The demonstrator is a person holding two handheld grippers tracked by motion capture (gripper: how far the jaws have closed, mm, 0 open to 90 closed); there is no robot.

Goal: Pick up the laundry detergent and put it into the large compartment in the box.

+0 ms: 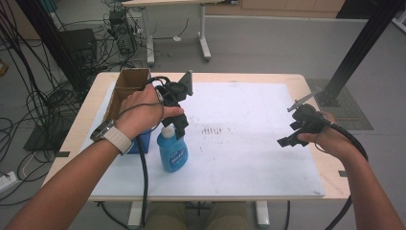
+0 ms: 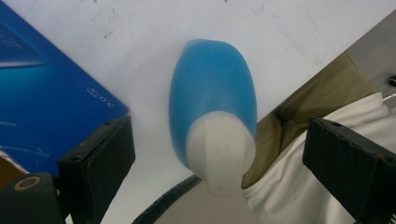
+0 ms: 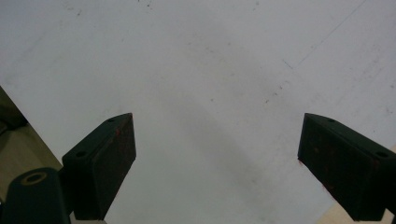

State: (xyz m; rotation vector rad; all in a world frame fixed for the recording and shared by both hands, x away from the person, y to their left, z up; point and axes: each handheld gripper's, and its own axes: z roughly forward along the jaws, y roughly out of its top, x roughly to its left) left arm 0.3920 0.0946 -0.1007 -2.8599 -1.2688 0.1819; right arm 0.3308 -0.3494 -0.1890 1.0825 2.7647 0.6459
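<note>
A blue plastic bottle (image 1: 172, 151) with a white cap (image 1: 167, 130) stands upright on the white sheet that covers the table (image 1: 249, 143), towards the sheet's left side and nearer its front edge than its far one. A label with lettering too small to read runs across its body. Its shape is flattened and oval when looked at from above (image 2: 212, 100), with the rounded white top (image 2: 222, 151) in the middle. It stands just beside a dark blue box (image 2: 42, 93).
</note>
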